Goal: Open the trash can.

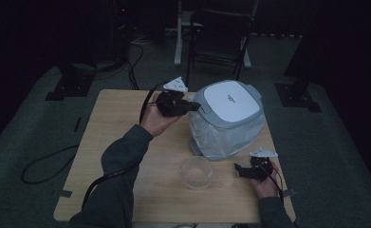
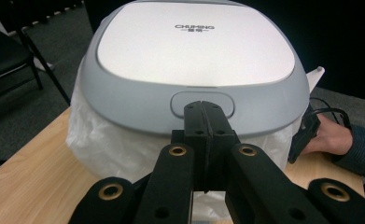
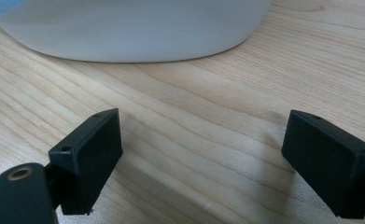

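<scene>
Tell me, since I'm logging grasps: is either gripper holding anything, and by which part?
Nothing is held: left gripper shut and empty at the bin's button; right gripper open.

High view overhead; gripper views close, sharing table (image 1: 126,142).

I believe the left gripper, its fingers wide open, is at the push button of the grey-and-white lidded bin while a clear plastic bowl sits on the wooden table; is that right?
Not quite: the left gripper has its fingers shut together, as the left gripper view shows. It is indeed at the push button of the grey-and-white lidded bin, and the clear plastic bowl sits on the wooden table.
</scene>
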Demonstrator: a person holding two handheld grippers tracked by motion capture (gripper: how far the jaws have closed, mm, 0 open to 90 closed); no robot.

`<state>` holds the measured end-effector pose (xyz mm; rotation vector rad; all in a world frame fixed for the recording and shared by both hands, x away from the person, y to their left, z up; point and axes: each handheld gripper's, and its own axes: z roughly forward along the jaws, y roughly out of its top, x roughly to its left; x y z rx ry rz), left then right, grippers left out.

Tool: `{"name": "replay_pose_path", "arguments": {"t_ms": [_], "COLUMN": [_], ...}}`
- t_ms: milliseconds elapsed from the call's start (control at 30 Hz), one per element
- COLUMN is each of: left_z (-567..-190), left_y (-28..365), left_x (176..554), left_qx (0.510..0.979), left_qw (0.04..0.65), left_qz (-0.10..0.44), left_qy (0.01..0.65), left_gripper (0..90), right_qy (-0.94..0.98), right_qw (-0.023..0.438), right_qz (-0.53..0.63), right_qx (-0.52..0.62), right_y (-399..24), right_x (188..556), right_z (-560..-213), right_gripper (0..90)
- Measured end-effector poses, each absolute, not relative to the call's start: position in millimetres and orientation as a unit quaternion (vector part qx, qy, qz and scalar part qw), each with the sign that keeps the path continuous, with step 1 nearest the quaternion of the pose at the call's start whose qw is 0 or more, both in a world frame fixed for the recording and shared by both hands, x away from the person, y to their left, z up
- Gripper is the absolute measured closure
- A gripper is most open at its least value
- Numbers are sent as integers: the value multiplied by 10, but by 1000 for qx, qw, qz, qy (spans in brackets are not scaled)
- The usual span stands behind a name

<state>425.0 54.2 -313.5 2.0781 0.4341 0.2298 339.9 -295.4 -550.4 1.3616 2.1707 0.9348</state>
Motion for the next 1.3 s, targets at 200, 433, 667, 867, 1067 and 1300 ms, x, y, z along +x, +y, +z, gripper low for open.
{"name": "replay_pose_path", "arguments": {"t_ms": [200,433,667,867,1067,1300], "left_z": [-3128,-3142,-3163,-3170,-3163,-3164], "left_y": [437,347,283,289,280,277], "left_x": [4259,4290,4305,4305,4304,4298], "left_qx": [852,853,851,852,854,855], "left_qw": [485,484,485,483,478,475], "left_qz": [95,96,102,104,107,109], "left_qy": [172,173,173,174,174,176], "left_gripper": [900,900,900,900,900,900], "right_qy": [779,779,779,779,779,779], "right_qw": [206,206,206,206,206,206], "right_qz": [336,336,335,336,335,335], "right_qx": [489,489,488,489,488,489], "right_y": [-2954,-2954,-2954,-2954,-2954,-2954], "right_x": [3399,3399,3399,3399,3399,3399], "right_z": [-5504,-5504,-5504,-5504,-5505,-5505], "right_gripper": [113,113,113,113,113,113]}}
